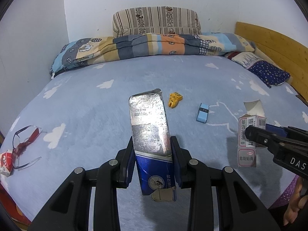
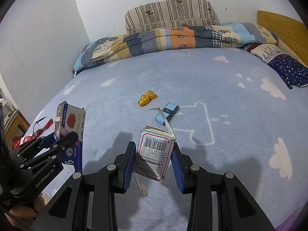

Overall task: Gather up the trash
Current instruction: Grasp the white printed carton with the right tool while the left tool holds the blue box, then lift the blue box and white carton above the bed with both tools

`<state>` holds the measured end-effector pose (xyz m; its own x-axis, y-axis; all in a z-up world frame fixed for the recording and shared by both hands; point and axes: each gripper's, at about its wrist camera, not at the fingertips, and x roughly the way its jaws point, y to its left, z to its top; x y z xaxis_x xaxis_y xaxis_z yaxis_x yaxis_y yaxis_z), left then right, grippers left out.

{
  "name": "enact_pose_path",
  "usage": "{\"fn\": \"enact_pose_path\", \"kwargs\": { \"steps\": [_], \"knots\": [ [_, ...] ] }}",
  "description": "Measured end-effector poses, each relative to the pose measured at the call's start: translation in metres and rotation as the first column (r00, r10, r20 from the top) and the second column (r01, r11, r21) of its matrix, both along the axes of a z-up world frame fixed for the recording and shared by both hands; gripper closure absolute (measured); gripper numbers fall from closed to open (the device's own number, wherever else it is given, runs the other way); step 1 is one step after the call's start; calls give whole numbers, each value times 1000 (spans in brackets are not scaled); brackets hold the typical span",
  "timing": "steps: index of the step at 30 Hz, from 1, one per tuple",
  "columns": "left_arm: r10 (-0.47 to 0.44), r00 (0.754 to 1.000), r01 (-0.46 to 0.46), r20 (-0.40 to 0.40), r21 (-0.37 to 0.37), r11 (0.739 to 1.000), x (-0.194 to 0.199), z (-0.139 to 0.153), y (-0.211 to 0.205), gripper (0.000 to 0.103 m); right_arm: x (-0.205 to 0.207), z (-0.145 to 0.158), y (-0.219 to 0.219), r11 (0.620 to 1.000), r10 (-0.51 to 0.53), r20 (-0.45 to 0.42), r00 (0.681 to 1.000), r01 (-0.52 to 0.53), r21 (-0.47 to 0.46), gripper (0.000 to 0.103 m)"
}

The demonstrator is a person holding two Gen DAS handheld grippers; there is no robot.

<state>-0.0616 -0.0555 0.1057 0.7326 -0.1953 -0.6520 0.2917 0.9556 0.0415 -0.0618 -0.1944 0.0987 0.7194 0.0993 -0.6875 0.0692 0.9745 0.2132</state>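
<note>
Left wrist view: at nine o'clock, near the bed's edge, lie red-framed glasses (image 1: pixel 23 140) beside a red-and-white packet (image 1: pixel 5 160). At the centre the left gripper (image 1: pixel 153 154) clamps a torn blue toothpaste carton (image 1: pixel 149 129), its silver lining facing up, held above the cloud-print sheet (image 1: pixel 86 105). Toward one o'clock sit a yellow toy (image 1: pixel 174 100) and a small light-blue box (image 1: pixel 202 113), apart from each other. At three o'clock the right gripper (image 1: pixel 256 134) grips a white medicine box (image 1: pixel 248 148) with red print and a barcode.

Right wrist view: the same carton (image 2: pixel 70 121) shows at nine o'clock in the left gripper (image 2: pixel 61 137); the medicine box (image 2: pixel 154 154) is pinched at centre, flap torn open.
</note>
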Motion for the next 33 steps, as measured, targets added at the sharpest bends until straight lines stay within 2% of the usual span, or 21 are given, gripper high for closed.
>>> {"fn": "enact_pose_path", "kwargs": {
  "steps": [33],
  "knots": [
    [9,1000,-9,25,2,1000,-2,4,2,71,0,-1,2,1000,1,0,1000,-1,-2,64]
  ]
}}
